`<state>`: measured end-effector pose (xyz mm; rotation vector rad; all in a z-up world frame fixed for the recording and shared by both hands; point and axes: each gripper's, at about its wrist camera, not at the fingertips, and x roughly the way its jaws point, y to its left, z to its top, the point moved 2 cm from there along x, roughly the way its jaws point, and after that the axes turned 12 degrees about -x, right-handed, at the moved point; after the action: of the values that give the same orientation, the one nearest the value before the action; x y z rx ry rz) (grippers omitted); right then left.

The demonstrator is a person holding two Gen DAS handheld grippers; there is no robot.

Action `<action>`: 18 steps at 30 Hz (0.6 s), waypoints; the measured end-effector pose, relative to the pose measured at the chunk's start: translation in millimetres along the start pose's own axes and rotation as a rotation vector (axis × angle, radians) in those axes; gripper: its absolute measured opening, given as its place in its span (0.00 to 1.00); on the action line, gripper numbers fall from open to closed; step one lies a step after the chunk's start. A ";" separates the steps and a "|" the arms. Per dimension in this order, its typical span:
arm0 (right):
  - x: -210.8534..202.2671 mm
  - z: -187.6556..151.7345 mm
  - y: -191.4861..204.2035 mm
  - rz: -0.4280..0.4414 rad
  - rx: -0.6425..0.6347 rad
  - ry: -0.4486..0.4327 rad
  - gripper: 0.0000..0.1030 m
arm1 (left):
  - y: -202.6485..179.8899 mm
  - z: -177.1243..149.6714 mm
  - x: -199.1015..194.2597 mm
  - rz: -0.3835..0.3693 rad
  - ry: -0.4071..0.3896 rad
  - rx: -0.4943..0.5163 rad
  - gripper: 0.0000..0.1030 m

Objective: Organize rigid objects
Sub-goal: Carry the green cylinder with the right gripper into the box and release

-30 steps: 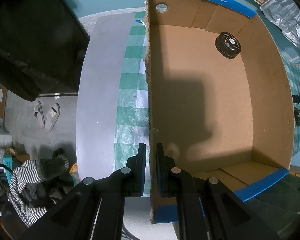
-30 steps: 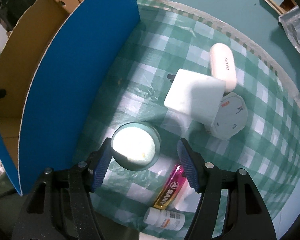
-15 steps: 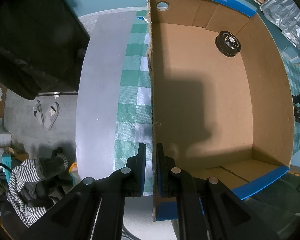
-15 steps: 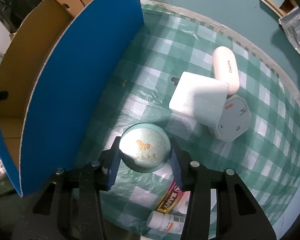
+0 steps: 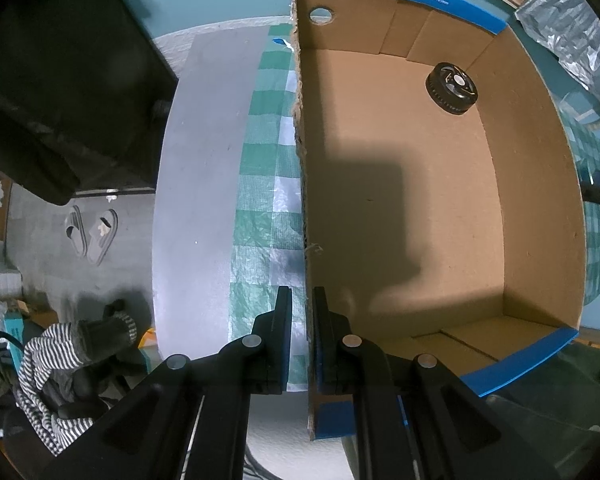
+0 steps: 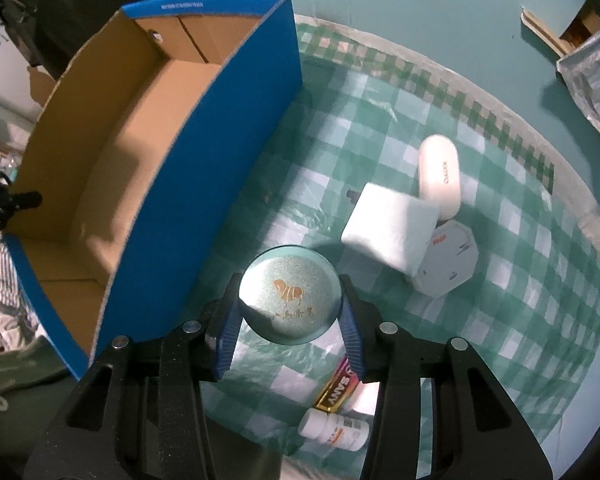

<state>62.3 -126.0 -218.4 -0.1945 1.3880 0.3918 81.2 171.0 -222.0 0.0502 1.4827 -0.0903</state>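
My right gripper [image 6: 290, 316] is shut on a round pale-green tin [image 6: 290, 292] with a gold animal on its lid, held above the checked cloth beside the box's blue outer wall [image 6: 204, 184]. My left gripper [image 5: 302, 320] is shut on the near left wall [image 5: 305, 200] of the open cardboard box. A black round object [image 5: 452, 88] lies in the box's far right corner. On the cloth lie a white square block [image 6: 390, 228], a white oval case [image 6: 440, 176], a white octagonal box [image 6: 448, 264], a pink tube [image 6: 336, 390] and a small white bottle [image 6: 334, 428].
The green-checked cloth [image 6: 500, 220] covers a round table with its rim close behind the objects. A grey table strip [image 5: 196, 200] lies left of the box. Slippers [image 5: 94, 232] and a striped garment [image 5: 52, 360] are on the floor below. Foil wrap [image 6: 596, 64] lies at far right.
My right gripper closed on the round tin and lifted it off the cloth, rising and drawing back. The left gripper stayed clamped on the box wall.
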 end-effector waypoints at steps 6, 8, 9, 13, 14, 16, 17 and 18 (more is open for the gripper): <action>-20.9 13.9 -1.2 0.000 -0.017 -0.023 0.43 | -2.2 0.0 -2.3 -0.001 -0.007 0.017 0.09; -25.5 19.9 -1.6 0.004 -0.022 -0.031 0.43 | -3.0 0.0 -3.2 0.000 -0.010 0.019 0.09; -28.5 22.9 -1.8 0.005 -0.024 -0.037 0.43 | -3.1 -0.3 -3.5 -0.001 -0.011 0.019 0.09; -36.5 35.3 -2.6 0.008 -0.033 -0.055 0.43 | -3.7 -0.5 -4.0 0.000 -0.008 0.017 0.09; -39.2 39.1 -2.4 0.008 -0.041 -0.060 0.43 | -3.8 -0.3 -4.1 0.000 -0.007 0.017 0.09; -43.7 45.7 -2.1 0.010 -0.050 -0.069 0.43 | -3.5 -0.3 -3.5 0.000 -0.003 0.018 0.09; -46.7 50.1 -1.6 0.012 -0.056 -0.076 0.43 | -3.0 -0.4 -2.6 0.003 0.000 0.016 0.09; -49.4 54.2 -1.0 0.013 -0.062 -0.083 0.43 | -2.4 -0.1 -1.9 0.004 0.002 0.014 0.09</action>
<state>105.9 -115.0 -160.3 -0.2179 1.2967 0.4494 80.7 168.6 -220.0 0.0647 1.4840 -0.0967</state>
